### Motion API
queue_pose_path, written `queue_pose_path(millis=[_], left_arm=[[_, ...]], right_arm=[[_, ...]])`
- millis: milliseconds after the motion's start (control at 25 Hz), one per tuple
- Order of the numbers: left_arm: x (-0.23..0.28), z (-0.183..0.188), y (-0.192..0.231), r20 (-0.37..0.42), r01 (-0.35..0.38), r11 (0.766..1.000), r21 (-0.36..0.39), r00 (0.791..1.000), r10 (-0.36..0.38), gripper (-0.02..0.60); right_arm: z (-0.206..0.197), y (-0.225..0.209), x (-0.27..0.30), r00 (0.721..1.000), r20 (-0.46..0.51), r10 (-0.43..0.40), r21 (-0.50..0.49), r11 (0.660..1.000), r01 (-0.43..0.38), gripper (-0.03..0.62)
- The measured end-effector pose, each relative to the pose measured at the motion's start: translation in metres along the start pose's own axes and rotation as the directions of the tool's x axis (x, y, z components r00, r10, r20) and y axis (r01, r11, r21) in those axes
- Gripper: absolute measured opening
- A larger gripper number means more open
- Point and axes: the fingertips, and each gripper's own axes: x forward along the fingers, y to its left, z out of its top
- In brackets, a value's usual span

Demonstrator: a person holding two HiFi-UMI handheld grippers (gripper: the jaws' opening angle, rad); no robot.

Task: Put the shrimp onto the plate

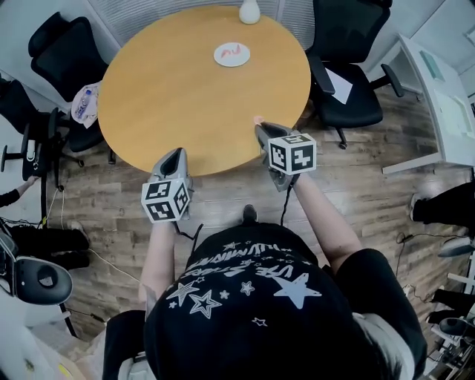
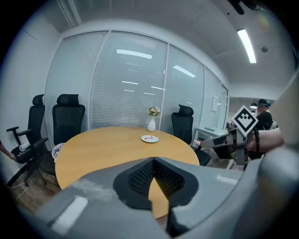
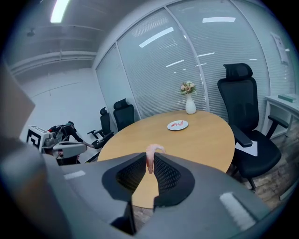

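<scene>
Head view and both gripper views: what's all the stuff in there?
Table: one, orange-brown, centre.
Plate: one, white, table's far side, something red-pink on it.
Vase: one, white, holding flowers, table's far edge.
Office chairs: at least three, black, around the table.
Desk: one, white, far right.
Shrimp: one, pink, above the table's near edge.
Left tool: one, grey, shut and empty, table's near edge.
Right tool: one, grey, shut on the shrimp.
Marker cubes: two, black-and-white, one on each tool.
Shirt: one, black with white stars, bottom.
</scene>
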Motion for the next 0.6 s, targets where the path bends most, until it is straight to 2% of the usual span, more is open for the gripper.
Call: queue_pose_path(millis=[280, 600], left_arm=[[0.023, 0.015, 0.003, 0.009, -0.04, 0.999, 0.001, 0.999, 0.04, 0.002], [0.038, 0.025, 0.01, 0.005, -0.038, 0.999, -0.007, 0.999, 0.038, 0.002]], right_arm=[[0.025, -0.024, 0.018, 0.999, 0.018, 0.027, 0.002, 1.0, -0.027, 0.055], [0.034, -0.038, 0.035, 1.0, 0.006, 0.015, 0.027, 1.0, -0.015, 0.055]])
